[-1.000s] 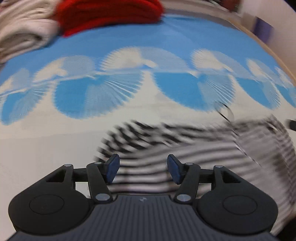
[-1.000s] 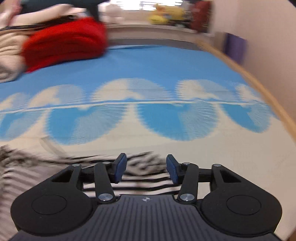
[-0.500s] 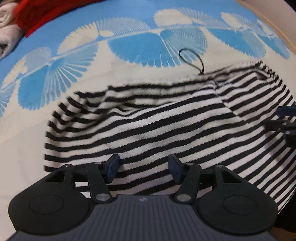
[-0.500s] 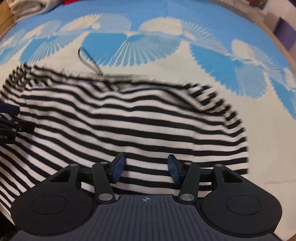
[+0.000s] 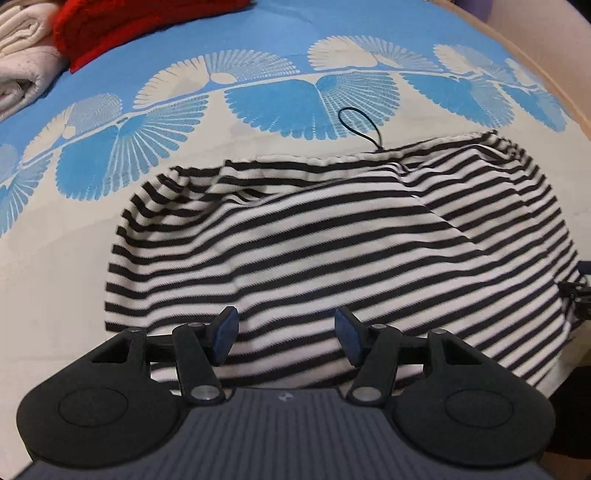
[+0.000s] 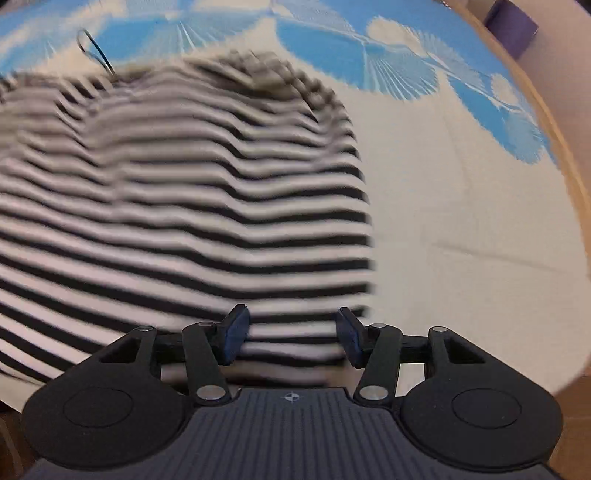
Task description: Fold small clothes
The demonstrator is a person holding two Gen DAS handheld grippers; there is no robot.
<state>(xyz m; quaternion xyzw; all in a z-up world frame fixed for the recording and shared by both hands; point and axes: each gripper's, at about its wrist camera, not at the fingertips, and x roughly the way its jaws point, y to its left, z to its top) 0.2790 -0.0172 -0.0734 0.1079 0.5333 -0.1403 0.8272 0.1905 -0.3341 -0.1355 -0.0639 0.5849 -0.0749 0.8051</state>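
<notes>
Left gripper (image 5: 286, 334) and right gripper (image 6: 291, 334) hover with jaws apart, the right just widening, empty, over the near edge of a soft black-and-white striped knit garment (image 5: 332, 243) lying rumpled on a blue-and-cream fan-patterned bedcover (image 5: 266, 99), thin black loop (image 5: 360, 125) at its far edge

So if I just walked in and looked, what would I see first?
The black-and-white striped garment jumps out first, lying rumpled in the middle of the blue and cream fan-patterned bedspread. A thin black loop pokes out from its far edge. Far back on the left sit a bright red folded cloth and a cream towel beside it.
</notes>
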